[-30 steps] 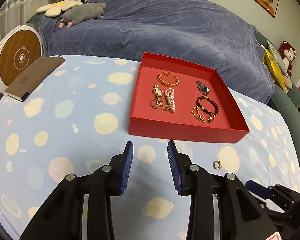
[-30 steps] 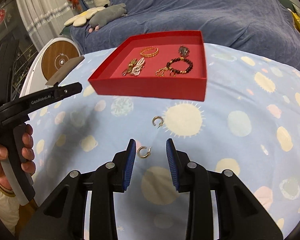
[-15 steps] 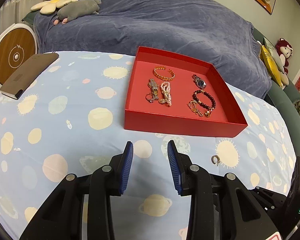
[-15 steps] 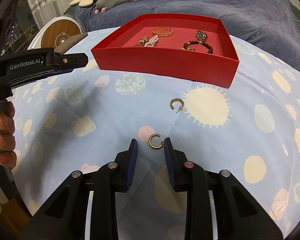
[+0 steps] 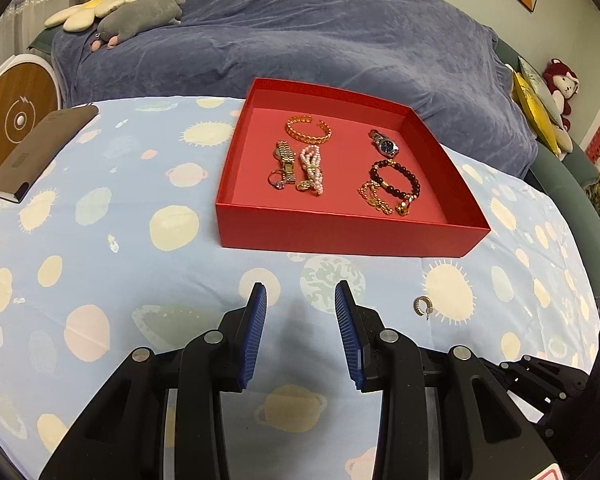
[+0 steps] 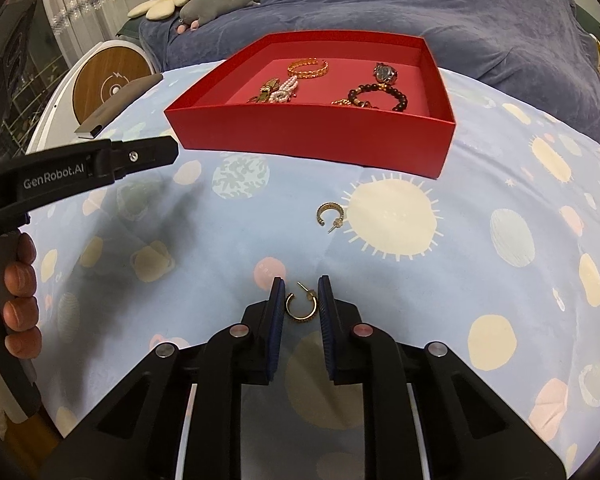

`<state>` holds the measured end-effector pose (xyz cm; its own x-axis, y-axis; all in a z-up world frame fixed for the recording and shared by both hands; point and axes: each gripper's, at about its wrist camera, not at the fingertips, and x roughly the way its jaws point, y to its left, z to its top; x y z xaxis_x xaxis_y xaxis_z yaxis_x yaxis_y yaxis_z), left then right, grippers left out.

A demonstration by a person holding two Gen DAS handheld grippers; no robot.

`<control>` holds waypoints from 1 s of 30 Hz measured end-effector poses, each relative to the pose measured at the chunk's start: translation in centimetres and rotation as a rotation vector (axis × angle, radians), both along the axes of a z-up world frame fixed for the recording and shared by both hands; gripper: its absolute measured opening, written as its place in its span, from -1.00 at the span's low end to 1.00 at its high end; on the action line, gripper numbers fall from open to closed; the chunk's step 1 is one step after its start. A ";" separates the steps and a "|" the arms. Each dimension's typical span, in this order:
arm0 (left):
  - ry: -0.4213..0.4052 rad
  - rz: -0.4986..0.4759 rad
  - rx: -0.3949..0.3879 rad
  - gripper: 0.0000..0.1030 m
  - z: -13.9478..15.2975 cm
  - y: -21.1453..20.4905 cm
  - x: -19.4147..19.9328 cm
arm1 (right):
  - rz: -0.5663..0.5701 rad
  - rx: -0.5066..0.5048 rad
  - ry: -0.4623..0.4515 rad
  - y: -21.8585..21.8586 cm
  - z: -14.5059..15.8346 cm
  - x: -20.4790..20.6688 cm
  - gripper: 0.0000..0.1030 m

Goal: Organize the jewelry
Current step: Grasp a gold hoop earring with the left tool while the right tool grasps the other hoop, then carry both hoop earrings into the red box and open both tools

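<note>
A red tray (image 5: 340, 234) (image 6: 308, 140) on the table holds a gold cuff (image 5: 309, 129), a gold watch (image 5: 285, 156), a pearl bracelet (image 5: 312, 168), a silver watch (image 5: 384, 145) and a dark bead bracelet (image 5: 396, 178). Two gold hoop earrings lie on the cloth. One earring (image 6: 301, 306) lies between the fingers of my right gripper (image 6: 301, 300), whose jaws stand narrowly apart around it. The other earring (image 6: 330, 216) (image 5: 422, 307) lies nearer the tray. My left gripper (image 5: 300, 320) is open and empty, in front of the tray.
A light blue planet-print cloth (image 5: 100, 240) covers the table. A brown notebook (image 5: 40, 152) lies at the far left. A sofa with a blue cover (image 5: 320, 40) stands behind. The left gripper's finger (image 6: 140, 156) reaches in from the left in the right wrist view.
My right gripper has moved forward and down so that the near earring now lies between its fingers, and its jaws have narrowed. My left gripper has drifted slightly; it stays open.
</note>
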<state>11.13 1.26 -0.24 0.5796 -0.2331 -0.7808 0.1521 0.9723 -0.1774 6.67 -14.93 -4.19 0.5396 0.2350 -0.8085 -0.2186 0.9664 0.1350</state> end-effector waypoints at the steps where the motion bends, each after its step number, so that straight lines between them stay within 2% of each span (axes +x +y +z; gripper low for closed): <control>1: 0.000 -0.010 0.003 -0.34 0.0 -0.5 0.0 | -0.013 0.004 -0.001 -0.5 0.2 0.0 -0.68; 10: 0.028 -0.133 0.014 -0.34 -1.9 -7.0 0.4 | -0.106 0.027 0.007 -5.2 0.6 -0.1 -0.68; 18: 0.023 -0.172 0.081 -0.34 -4.1 -10.7 0.7 | -0.114 0.035 0.015 -6.3 0.6 -0.6 -0.68; 21: -0.009 -0.174 0.107 -0.34 -4.2 -11.1 0.6 | -0.116 0.040 0.017 -6.4 0.6 -0.6 -0.69; 24: -0.027 -0.165 0.125 -0.47 -4.4 -11.3 0.6 | -0.116 0.041 0.016 -6.3 0.6 -0.6 -0.69; 26: -0.039 -0.173 0.144 -0.71 -4.4 -11.4 0.3 | -0.118 0.039 0.014 -6.4 0.6 -0.6 -0.69; 30: -0.030 -0.180 0.127 -0.71 -4.3 -11.2 0.3 | -0.119 0.040 0.013 -6.3 0.6 -0.5 -0.69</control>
